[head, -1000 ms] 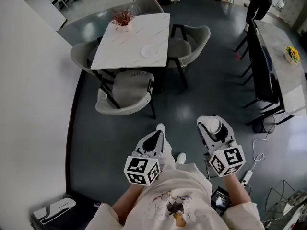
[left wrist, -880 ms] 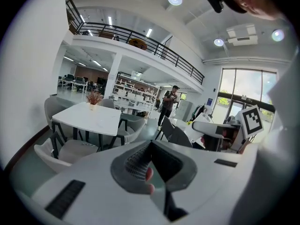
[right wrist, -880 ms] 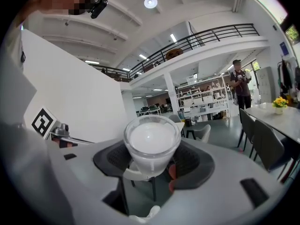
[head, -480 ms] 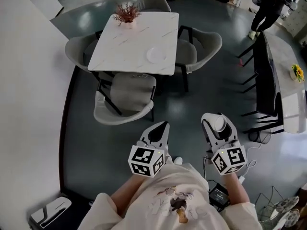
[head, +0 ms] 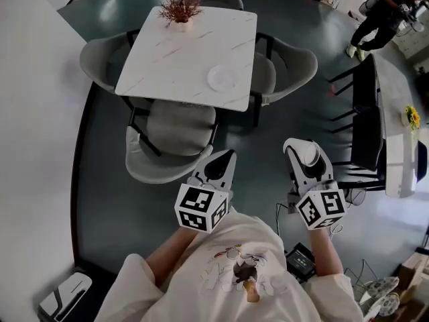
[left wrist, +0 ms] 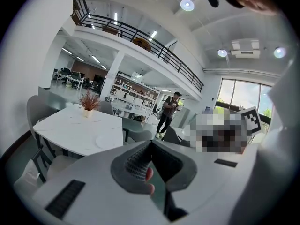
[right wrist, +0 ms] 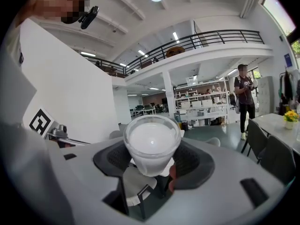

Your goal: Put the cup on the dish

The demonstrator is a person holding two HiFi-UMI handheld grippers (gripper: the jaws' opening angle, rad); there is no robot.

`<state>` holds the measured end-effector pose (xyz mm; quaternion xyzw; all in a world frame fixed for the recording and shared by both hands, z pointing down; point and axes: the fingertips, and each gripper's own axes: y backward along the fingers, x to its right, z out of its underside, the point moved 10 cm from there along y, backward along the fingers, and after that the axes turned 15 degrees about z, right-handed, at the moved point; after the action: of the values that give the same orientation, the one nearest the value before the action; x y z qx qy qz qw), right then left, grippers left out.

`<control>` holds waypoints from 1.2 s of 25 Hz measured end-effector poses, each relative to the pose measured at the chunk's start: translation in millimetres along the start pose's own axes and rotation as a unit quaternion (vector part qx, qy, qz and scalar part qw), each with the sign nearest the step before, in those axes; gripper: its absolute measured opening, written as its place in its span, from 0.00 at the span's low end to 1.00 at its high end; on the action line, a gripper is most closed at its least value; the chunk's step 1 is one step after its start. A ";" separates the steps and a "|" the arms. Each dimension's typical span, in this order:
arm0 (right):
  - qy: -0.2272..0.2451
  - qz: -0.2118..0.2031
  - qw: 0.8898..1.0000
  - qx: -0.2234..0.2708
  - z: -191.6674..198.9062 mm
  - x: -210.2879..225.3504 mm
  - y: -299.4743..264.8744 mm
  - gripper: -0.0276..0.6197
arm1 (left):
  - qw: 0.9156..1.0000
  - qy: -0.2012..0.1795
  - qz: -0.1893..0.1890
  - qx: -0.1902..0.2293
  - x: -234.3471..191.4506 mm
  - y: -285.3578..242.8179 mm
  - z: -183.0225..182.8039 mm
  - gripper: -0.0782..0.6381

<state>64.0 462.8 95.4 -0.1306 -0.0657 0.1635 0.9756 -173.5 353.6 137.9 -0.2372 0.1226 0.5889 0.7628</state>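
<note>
Right gripper [right wrist: 153,159]: its 2 jaws are closed against the sides of a pale, translucent cup [right wrist: 152,143], one dark pad on each flank.
Cup: held in the air in front of the person's torso, over the dark floor; in the head view it sits at the tip of the right gripper [head: 305,151], well apart from the table.
Left gripper [left wrist: 150,146]: jaws drawn together with nothing between them; in the head view it is level with, and just beside, the right one.
Dish [head: 222,78]: 1 white round dish, bare, lying near the table's near right corner.
Table [head: 175,56]: white marble-look square top on dark legs, ahead of the person and slightly to the left.
Potted plant [head: 179,9]: reddish sprigs in a small white pot at the table's far edge.
Chairs: grey shell chairs ring the table; the nearest chair [head: 170,131] is tucked under the near edge, between the person and the dish.
Background: a person in dark clothes [head: 383,7] stands at the far right, beside a row of dark chairs.
</note>
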 end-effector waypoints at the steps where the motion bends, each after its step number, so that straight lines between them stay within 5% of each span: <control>1: 0.002 0.002 1.000 -0.001 -0.7 -3.0 -6.6 0.45 | 1.000 0.003 0.000 0.000 -8.3 -0.4 -2.1 0.11; 19: 0.018 0.027 0.999 -0.030 -15.8 -40.2 -75.4 0.45 | 1.000 0.019 0.015 -0.002 -86.2 -8.4 -34.5 0.11; 30: 0.020 -0.023 0.999 -0.043 -22.2 -18.7 -136.7 0.45 | 0.998 0.047 -0.029 0.007 -105.9 -39.9 -43.6 0.11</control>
<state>91.5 326.6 110.3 -0.1745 -0.0563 0.1355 0.9737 -160.5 234.9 158.5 -0.2628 0.1550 0.5537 0.7748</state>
